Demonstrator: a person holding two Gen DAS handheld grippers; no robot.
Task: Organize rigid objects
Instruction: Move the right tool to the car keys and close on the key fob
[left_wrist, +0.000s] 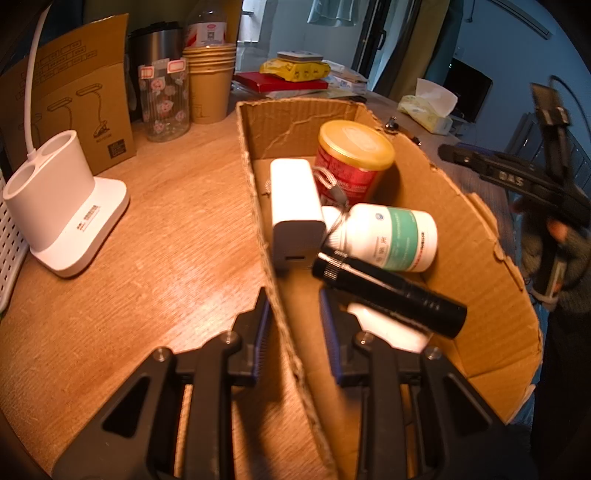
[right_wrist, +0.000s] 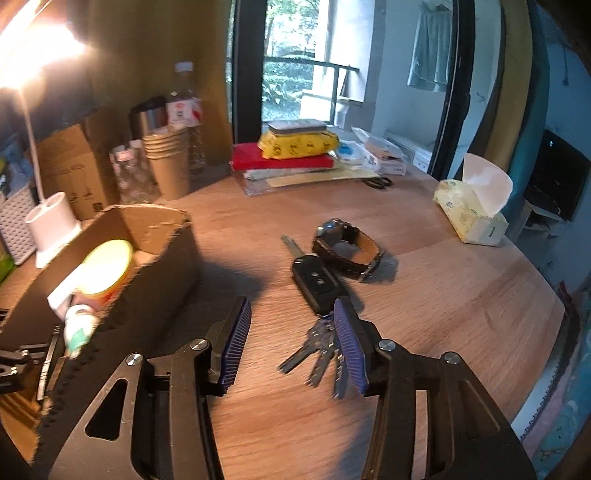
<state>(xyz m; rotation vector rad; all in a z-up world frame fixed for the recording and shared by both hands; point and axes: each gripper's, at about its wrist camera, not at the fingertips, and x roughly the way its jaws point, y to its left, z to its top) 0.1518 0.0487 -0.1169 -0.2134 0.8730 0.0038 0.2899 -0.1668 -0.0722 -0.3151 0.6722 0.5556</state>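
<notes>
My left tongs (left_wrist: 295, 332) pinched the cardboard box (left_wrist: 480, 236) wall, while my right tongs (right_wrist: 291, 343), part-open and empty, hung nearer the car key (right_wrist: 317, 284) lying on the tabletop (right_wrist: 461, 295) just ahead, long axis pointing away.

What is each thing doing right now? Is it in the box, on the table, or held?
Cardboard box: open-topped, wall pinched by left gripper.
Red can: upright in box.
White bottle: lying in box.
Black flashlight: lying in box.
White charger: in box.
Car key: on table, free.
Watch: on table.
Right gripper: open, empty.
</notes>
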